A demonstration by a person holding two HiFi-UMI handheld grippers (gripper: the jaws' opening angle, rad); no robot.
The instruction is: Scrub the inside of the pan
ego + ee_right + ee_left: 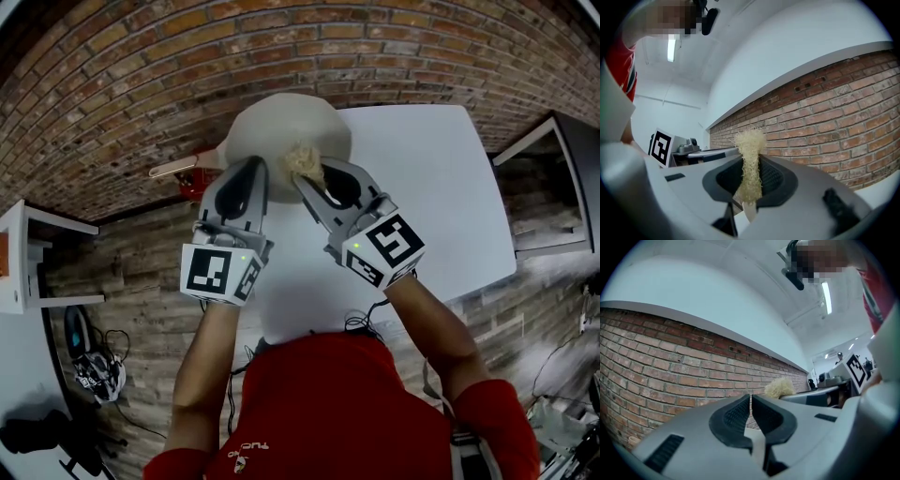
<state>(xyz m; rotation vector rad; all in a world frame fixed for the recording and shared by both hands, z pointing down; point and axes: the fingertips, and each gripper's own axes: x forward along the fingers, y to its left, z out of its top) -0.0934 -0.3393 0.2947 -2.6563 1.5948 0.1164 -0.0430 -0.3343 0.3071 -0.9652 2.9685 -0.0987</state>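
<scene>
Fingers [774,180] of right gripper [751,165] pinch scrubber [750,143] over the pan [274,122].

I see a rough, fibrous scrubber [750,161], a matt pan [272,127], a smooth table [431,197] and a coarse brick wall [122,84].

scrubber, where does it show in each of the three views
Head view: scrubber top centre, at the right gripper tip, by the pan.
Left gripper view: pale tuft right of centre, beyond the jaws.
Right gripper view: centre, pinched between the jaws.
Shared landmark: the brick wall.
</scene>
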